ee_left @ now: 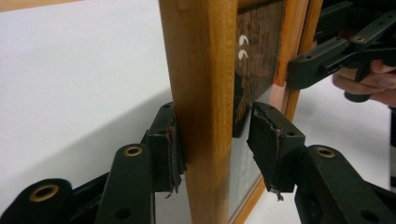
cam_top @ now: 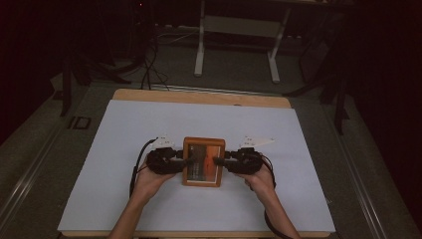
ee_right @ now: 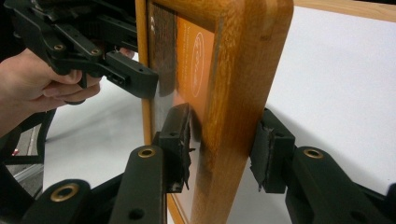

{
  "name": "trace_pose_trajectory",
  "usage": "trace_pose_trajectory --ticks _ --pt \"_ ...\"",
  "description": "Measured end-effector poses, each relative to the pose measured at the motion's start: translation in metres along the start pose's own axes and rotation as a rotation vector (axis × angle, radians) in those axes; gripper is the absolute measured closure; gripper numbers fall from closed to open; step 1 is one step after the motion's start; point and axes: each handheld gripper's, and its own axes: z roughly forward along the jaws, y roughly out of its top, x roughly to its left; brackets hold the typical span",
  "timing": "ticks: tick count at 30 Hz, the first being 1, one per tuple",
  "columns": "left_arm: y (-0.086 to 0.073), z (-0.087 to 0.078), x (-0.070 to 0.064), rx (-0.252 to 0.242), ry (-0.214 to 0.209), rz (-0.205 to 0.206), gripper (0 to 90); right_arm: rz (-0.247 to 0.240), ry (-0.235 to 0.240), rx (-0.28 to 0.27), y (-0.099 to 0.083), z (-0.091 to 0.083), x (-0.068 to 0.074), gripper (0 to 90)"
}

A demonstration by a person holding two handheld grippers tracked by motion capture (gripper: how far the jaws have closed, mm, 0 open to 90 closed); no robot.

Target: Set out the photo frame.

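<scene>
Here both forearms enter the high view from six o'clock and angle inward, each hand wrapped around its tool so that the two point at one another across a wooden picture frame (cam_top: 203, 162); the left tongs (cam_top: 183, 162) reach in from nine o'clock and the right tongs (cam_top: 218, 161) from three o'clock, wrists low to the surface; the frame sits near the middle of the white sheet (cam_top: 124, 149) that covers the desk (cam_top: 199, 96), a little toward the person; in the left gripper view the left tongs (ee_left: 215, 140) straddle one side rail of the frame (ee_left: 201, 93), one pad pressed on the outer edge and the other just at the glass side, partly spread and closed onto the wood; in the right gripper view the right tongs (ee_right: 224, 144) clasp the opposite rail of the frame (ee_right: 238, 70) in the same way, with a hand (ee_right: 32, 86) farther off at nine o'clock; the rails are smooth, warm-toned wood with rounded corners and visible grain; behind the glass lies a print, part dark brown and part orange with pale lettering; the jaws are matt black with brass-coloured rivets and worn, frayed pads.
</scene>
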Motion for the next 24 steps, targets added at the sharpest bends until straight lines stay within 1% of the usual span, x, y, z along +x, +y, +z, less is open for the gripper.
trace_pose_trajectory --ticks 5,13,16,19,20,21,22,24 --pt "-0.0009 -0.0001 0.0004 0.011 0.007 -0.002 55.1 -0.002 -0.001 0.002 0.0010 0.0016 -0.0018 60.7" --pt "-0.0020 -0.0011 0.0000 0.014 -0.004 -0.005 55.8 -0.013 -0.003 0.016 0.0025 0.0016 -0.0031 59.6" --pt "-0.0023 -0.0009 0.0006 0.012 -0.009 -0.010 55.7 -0.011 0.001 0.010 0.0021 0.0021 -0.0036 59.6" --pt "-0.0023 -0.0010 0.0015 0.015 -0.019 -0.015 53.3 -0.011 -0.001 0.010 0.0020 0.0020 -0.0035 59.4" --pt "-0.0025 -0.0011 0.0021 0.023 -0.013 -0.020 50.9 -0.012 -0.009 0.012 0.0016 0.0018 -0.0030 57.8" --pt "-0.0025 -0.0011 0.0021 0.023 -0.013 -0.020 48.7 -0.016 -0.017 0.016 0.0013 0.0015 -0.0029 53.2" --pt "-0.0027 -0.0019 0.0027 0.027 -0.007 -0.024 47.5 -0.018 -0.015 0.022 0.0009 0.0011 -0.0028 50.2" --pt "-0.0036 -0.0078 0.0061 0.012 -0.016 -0.038 45.2 -0.025 -0.020 0.030 -0.0002 -0.0017 -0.0009 46.3"
